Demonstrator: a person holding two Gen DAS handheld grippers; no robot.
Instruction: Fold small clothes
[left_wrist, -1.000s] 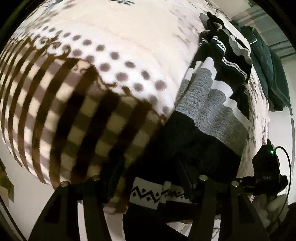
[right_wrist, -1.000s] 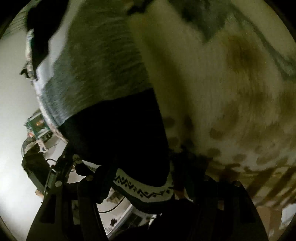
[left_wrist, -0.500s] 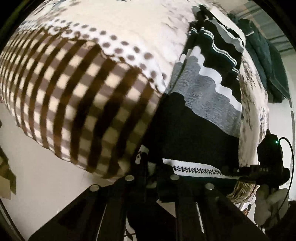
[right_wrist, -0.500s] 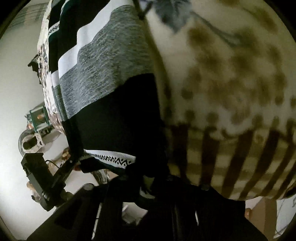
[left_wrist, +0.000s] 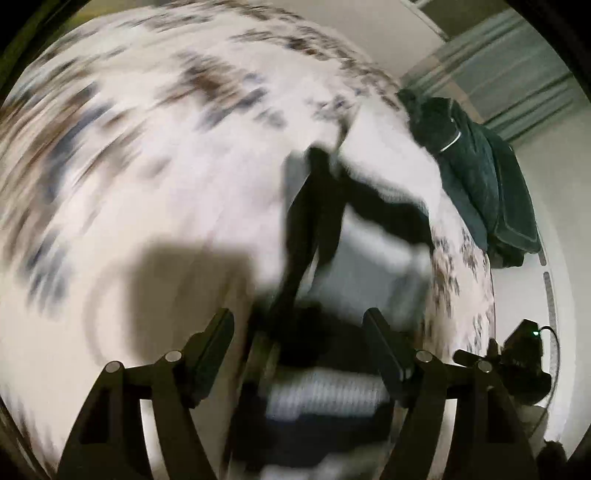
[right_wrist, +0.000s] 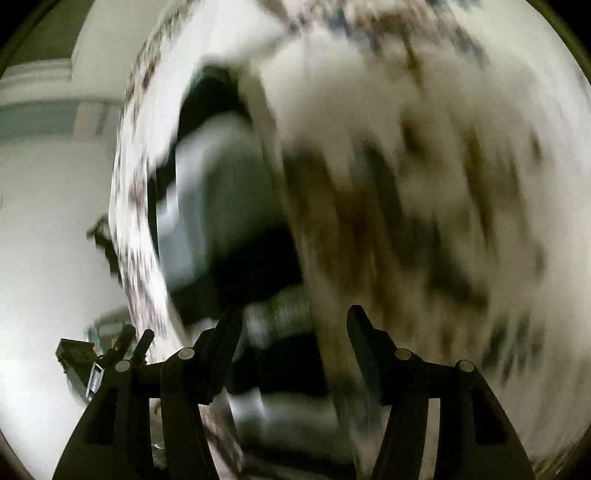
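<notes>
Both views are badly motion-blurred. A black, grey and white striped knit garment (left_wrist: 369, 251) lies on the patterned cream blanket (left_wrist: 147, 166), folded over on itself. My left gripper (left_wrist: 299, 325) is open, its fingers standing wide apart either side of the garment's near edge. In the right wrist view the same garment (right_wrist: 229, 221) lies to the left of centre. My right gripper (right_wrist: 295, 321) is open, its fingers spread over the garment's near edge. Whether either gripper touches the cloth is lost in the blur.
A pile of dark green clothes (left_wrist: 476, 177) lies at the far right edge of the bed. The other gripper shows in each view, at lower right (left_wrist: 524, 354) and at lower left (right_wrist: 96, 362). White floor lies beyond the bed's edges.
Both grippers, shut on the garment's hem half a second ago, have opened. They have swung fast from the bed's checked edge up over its middle, carrying the hem over the garment.
</notes>
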